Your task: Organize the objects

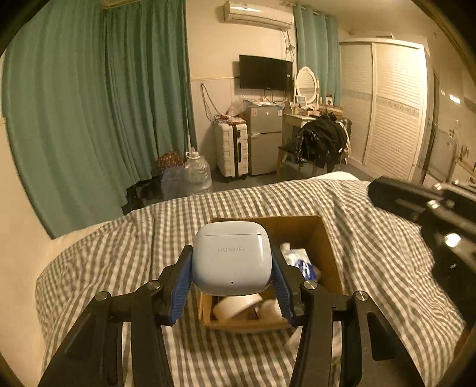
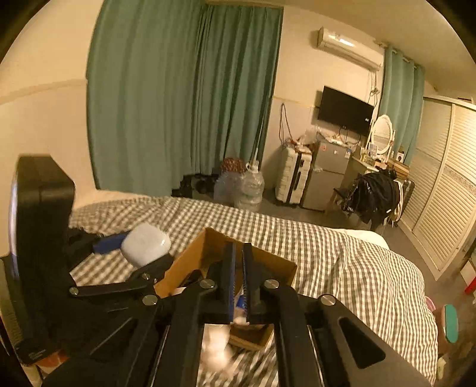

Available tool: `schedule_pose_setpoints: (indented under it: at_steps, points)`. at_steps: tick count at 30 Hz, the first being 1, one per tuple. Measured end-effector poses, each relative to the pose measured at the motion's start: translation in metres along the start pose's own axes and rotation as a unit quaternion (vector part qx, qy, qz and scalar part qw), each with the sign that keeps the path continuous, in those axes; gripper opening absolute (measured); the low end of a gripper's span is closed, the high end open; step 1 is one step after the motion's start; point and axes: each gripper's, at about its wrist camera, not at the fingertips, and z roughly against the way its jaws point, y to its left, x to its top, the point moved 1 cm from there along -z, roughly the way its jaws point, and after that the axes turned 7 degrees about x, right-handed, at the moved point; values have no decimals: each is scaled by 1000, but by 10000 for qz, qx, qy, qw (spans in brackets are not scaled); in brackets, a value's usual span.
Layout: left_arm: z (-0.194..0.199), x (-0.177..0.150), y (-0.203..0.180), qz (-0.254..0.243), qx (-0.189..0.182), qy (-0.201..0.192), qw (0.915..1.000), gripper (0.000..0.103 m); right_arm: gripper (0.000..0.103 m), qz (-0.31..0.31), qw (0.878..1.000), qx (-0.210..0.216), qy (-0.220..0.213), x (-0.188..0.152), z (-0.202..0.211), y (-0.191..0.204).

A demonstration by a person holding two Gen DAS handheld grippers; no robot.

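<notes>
I work over a bed with a grey-and-white checked cover, in a room with green curtains, a wall TV, an air conditioner, a small fridge, a white suitcase and louvred wardrobe doors. An open cardboard box sits on the cover. My left gripper clamps a pale blue earbud case between its 2 blue pads, held in the air above the box's near side. The left view alone shows the case's lettering and the white items inside the box. The right view alone shows my right gripper, its jaws pressed nearly together with nothing between them, over the box, and the left gripper from the side.
</notes>
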Motion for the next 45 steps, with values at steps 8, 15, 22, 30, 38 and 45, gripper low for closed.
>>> schedule_pose_setpoints:
  at_steps: [8, 15, 22, 30, 38, 45]
  points:
    - [-114, -17, -16, -147, -122, 628, 9978, 51, 1, -423, 9971, 90, 624, -22, -106, -46]
    - [-151, -42, -32, -489, -222, 734, 9959, 53, 2, -810, 9913, 323, 991, -61, -154, -74]
    - [-135, -40, -36, -555, -111, 509, 9971, 88, 7, -1023, 9899, 316, 934, -66, -146, -84]
    - [-64, -20, -8, -206, 9, 99, 9997, 98, 50, -1010, 9936, 136, 477, -44, -76, -70]
    - [28, -1, 24, -24, 140, -457, 9989, 102, 73, -747, 9971, 76, -147, -14, 22, -35]
    - [86, -17, 41, 94, 274, -700, 9971, 103, 82, -512, 9981, 77, -340, -16, 75, 1]
